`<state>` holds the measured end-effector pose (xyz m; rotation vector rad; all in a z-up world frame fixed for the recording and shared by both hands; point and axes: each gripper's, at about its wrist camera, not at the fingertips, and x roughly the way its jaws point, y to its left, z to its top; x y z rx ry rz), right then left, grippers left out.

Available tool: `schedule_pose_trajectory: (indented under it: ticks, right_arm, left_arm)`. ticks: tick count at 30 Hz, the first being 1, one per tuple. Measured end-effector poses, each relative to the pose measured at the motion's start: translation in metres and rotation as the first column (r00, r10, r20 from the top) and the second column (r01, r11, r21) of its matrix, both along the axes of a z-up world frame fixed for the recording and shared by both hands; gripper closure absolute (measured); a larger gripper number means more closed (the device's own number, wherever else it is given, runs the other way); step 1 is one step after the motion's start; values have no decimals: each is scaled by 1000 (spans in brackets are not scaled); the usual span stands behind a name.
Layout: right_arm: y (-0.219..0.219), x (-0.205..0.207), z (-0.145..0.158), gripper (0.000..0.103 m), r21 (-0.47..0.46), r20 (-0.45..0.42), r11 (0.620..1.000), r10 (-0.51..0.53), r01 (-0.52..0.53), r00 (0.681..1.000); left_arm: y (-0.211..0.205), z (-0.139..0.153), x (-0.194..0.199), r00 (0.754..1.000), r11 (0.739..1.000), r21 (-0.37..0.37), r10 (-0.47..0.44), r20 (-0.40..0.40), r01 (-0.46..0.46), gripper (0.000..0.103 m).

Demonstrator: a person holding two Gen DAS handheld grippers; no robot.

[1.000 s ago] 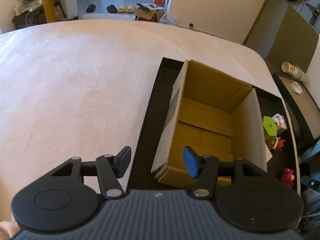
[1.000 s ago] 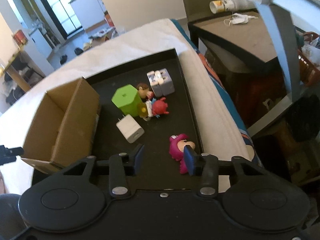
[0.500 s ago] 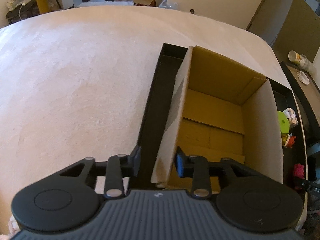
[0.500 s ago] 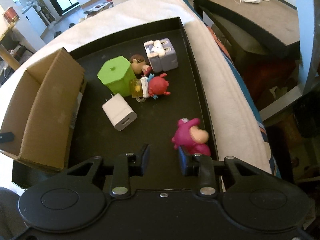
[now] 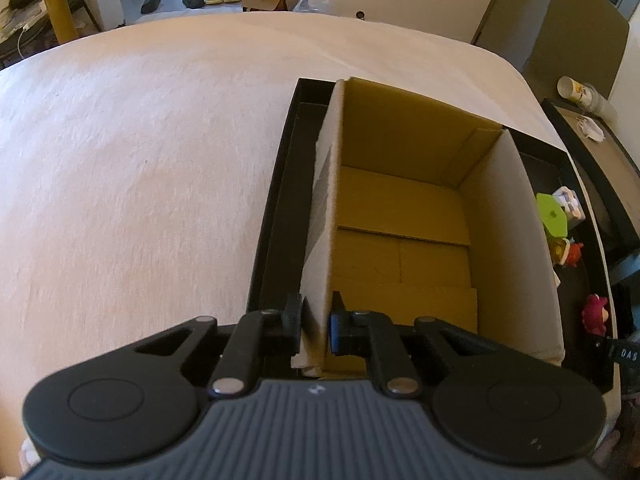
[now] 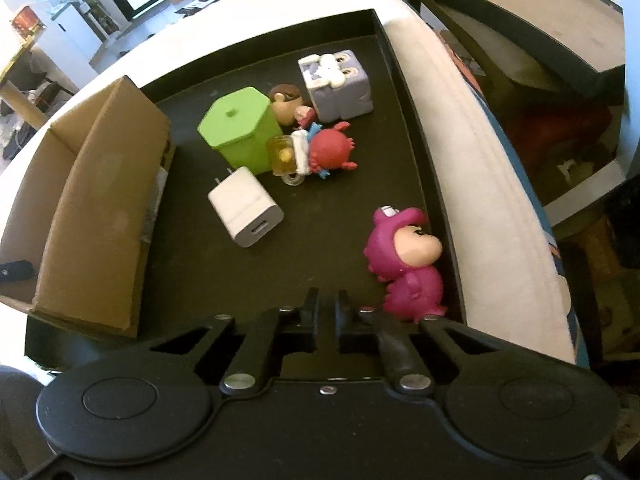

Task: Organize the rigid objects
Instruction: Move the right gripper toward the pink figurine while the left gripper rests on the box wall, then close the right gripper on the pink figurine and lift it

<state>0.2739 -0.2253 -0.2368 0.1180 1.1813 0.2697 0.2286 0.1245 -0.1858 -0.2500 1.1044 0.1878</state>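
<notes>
open tray floor (image 6: 320,248) before pink figure (image 6: 404,264)

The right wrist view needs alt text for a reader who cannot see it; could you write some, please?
Nearly shut, empty right gripper over a black tray holding a magenta dinosaur-suit figurine, white charger cube, green hexagonal box and brown cardboard box.

Over the last second the left gripper (image 5: 316,322) has moved in from above the black tray's (image 5: 276,216) edge and closed from wide open onto the near left wall of the open brown cardboard box (image 5: 404,216), one finger on each face. The right gripper (image 6: 325,312) has narrowed from open to almost closed, holding nothing, and has dropped closer to the magenta toy figure (image 6: 404,264), now just beside its right finger.
</notes>
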Motion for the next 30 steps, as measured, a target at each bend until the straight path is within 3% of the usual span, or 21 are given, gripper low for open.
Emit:
schedule_pose_trajectory:
  ticks: [10, 13, 19, 23, 30]
  right_arm:
    - [-13, -8, 19, 99, 112, 20, 993, -37, 34, 999]
    - [-17, -10, 24, 91, 119, 34, 992, -53, 49, 998]
    - [-24, -6, 30, 87, 111, 71, 991, -76, 68, 995]
    - [-24, 1, 37, 70, 80, 111, 994, -77, 68, 991]
    - [-26, 14, 24, 69, 3, 94, 997, -77, 77, 993]
  left_arm:
    - [-5, 10, -16, 1000, 1000, 10, -3, 9, 3, 91]
    - [-3, 9, -17, 1000, 1000, 2, 8, 9, -8, 91]
    - [-2, 4, -16, 1000, 1000, -5, 12, 11, -12, 91]
    - [-2, 1, -15, 1000, 1000, -17, 9, 14, -8, 91]
    - [-4, -1, -16, 1000, 1000, -11, -13, 22, 13, 91]
